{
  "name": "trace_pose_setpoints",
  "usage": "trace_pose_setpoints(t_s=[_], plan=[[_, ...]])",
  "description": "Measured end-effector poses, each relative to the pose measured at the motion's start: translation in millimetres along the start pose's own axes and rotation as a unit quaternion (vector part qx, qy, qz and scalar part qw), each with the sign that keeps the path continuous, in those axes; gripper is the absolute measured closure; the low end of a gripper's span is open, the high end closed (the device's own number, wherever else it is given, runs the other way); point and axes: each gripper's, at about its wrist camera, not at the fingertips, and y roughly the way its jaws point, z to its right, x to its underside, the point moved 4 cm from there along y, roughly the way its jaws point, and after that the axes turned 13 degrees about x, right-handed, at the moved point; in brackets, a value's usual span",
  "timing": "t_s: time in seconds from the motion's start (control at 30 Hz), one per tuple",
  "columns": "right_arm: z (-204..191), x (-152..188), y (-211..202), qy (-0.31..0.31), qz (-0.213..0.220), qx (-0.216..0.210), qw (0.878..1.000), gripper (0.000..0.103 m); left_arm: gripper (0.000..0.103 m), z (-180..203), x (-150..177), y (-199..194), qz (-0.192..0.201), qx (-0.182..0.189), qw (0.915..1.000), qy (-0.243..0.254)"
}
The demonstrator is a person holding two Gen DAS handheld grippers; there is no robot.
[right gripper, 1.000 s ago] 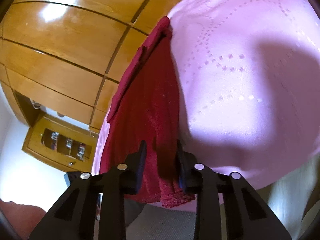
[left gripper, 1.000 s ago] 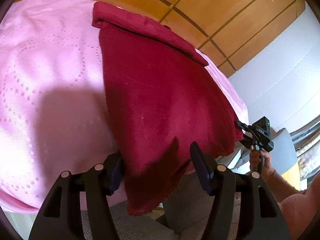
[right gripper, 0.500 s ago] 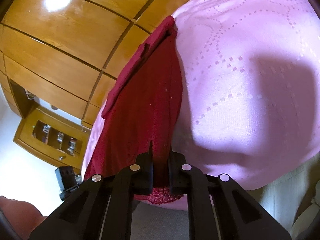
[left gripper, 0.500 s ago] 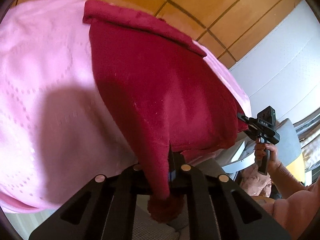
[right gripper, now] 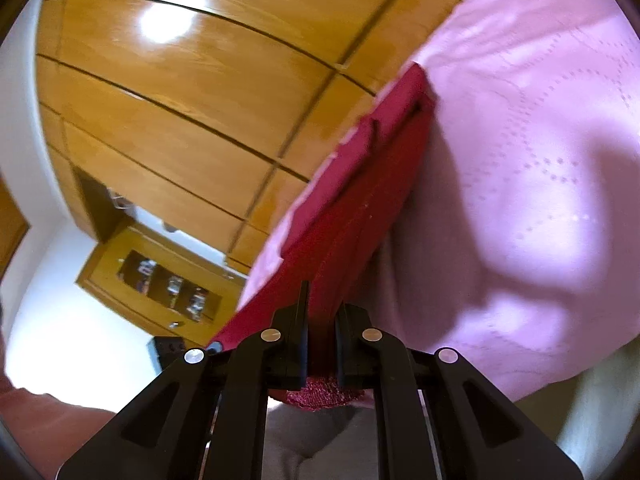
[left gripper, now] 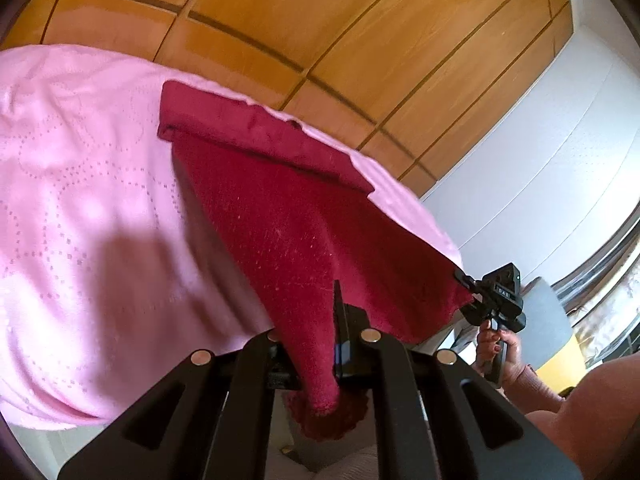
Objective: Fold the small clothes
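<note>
Both near corners of the red garment pinched: left hand-held gripper and right hand-held gripper. Far end rests on the pink bed. I'd lift evenly, keep the edge taut, then fold forward.

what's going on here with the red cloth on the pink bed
A person is folding a dark red garment spread on a pink bedspread, using a handheld gripper in each hand. The left gripper is clamped on one near corner of the cloth, and the right gripper is clamped on the other near corner. The near edge is raised off the bed, while the far end lies on the bedspread with a strip already folded over. The fold is not yet laid down.
</note>
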Motion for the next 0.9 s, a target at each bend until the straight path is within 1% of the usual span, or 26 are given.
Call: trace_pose_setpoints(t_s=[0.13,0.3,0.43,0.53,0.63,0.7,0.8,0.9], plan=[[-11.6,8.7,-20.6,0.003,0.017,-0.026,1.000,0.094,0.098,9.0,3.9,-12.0,0.011,0.008,0.9999,0.005],[-17.1,26.2,-47.4,0.023,0.035,-0.050,0.998,0.094,0.098,24.8,11.7,-39.1,0.034,0.024,0.9991,0.001],[-24.8,41.5,-72.0,0.038,0.053,-0.077,0.995,0.094,0.098,31.0,20.9,-59.9,0.051,0.035,0.9979,-0.020],[-23.2,43.2,-71.5,0.061,0.054,-0.077,0.994,0.094,0.098,26.8,23.2,-61.6,0.053,0.043,0.9972,-0.031],[-18.2,32.2,-60.7,0.073,0.050,-0.073,0.993,0.094,0.098,18.6,13.4,-54.8,0.058,0.050,0.9964,-0.036],[-16.3,17.6,-50.1,0.085,0.047,-0.075,0.992,0.094,0.098,12.7,4.3,-52.3,0.065,0.062,0.9950,-0.044],[-20.3,-9.4,-33.6,0.091,0.050,-0.089,0.991,0.094,0.097,3.2,-17.7,-44.1,0.077,0.077,0.9928,-0.051],[-25.8,-40.3,-10.4,0.089,0.052,-0.097,0.990,0.094,0.097,-9.4,-40.0,-32.9,0.088,0.072,0.9916,-0.062]])
